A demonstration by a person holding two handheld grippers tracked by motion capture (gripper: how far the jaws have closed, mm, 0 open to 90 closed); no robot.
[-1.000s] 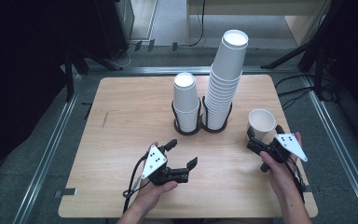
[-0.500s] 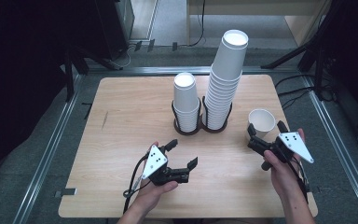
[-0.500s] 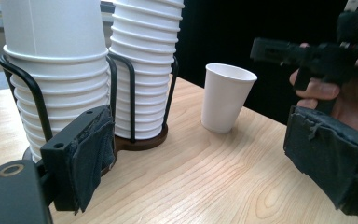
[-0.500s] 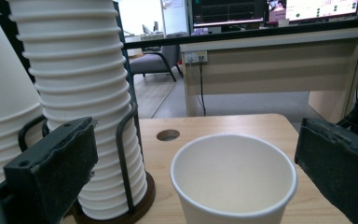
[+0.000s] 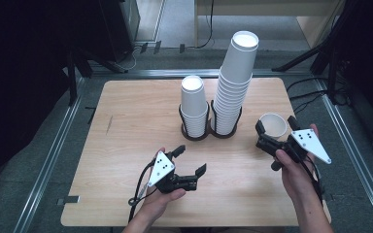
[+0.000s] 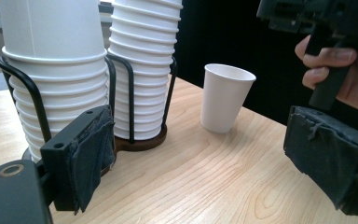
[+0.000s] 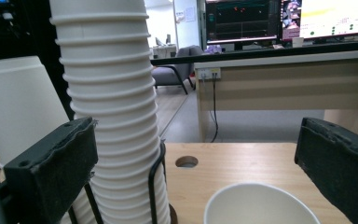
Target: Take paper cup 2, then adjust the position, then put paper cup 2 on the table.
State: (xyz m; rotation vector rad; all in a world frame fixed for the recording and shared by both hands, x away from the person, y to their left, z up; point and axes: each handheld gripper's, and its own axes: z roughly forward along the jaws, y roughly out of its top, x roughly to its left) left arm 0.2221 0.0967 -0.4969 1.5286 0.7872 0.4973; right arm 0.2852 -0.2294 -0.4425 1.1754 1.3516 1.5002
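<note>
**Two cup stacks in a wire holder, one loose cup by my right hand**

On the pale wood-grain desk [image 5: 126, 121] stands a black wire holder [image 5: 209, 127] with two round bays on a dark base. The left bay carries the short stack of cups [image 5: 194, 108], the right bay the tall stack of cups [image 5: 234, 87], which leans a little to the right toward its top. All are plain white paper cups with rolled rims, nested so that the rims form close ridges down each stack.

A single paper cup [image 5: 272, 125] stands upright on the desk, just right of the holder and apart from it. It is open at the top, and I see nothing in it from above.

My right gripper [image 5: 275, 132] sits low behind that cup, its fingers spread wide to either side of it and not touching it; in the right gripper view the rim lies between the two padded fingers. My left gripper [image 5: 190, 161] hangs over the near middle of the desk, its fingers wide apart and empty. The finger pads [image 6: 93, 154] are dark, rough fabric, frayed at the edges.
</note>
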